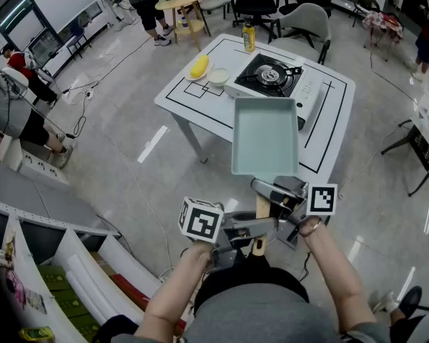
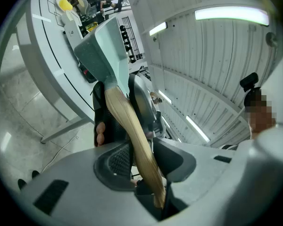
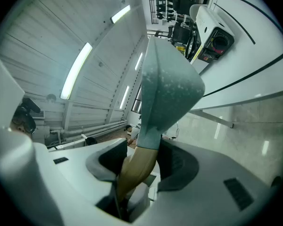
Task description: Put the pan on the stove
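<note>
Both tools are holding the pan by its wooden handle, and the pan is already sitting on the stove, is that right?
Not quite. The pan is not on the stove yet; the head view shows it held in the air, short of it. The left tool and right tool do both grip its wooden handle.

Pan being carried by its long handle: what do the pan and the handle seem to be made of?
The pale green rectangular pan looks like coated metal: thin walls, smooth matte inside, faintly speckled underside. Its light tan handle looks like varnished wood, with lengthwise grain and a soft sheen; wood-look plastic cannot be ruled out.
</note>
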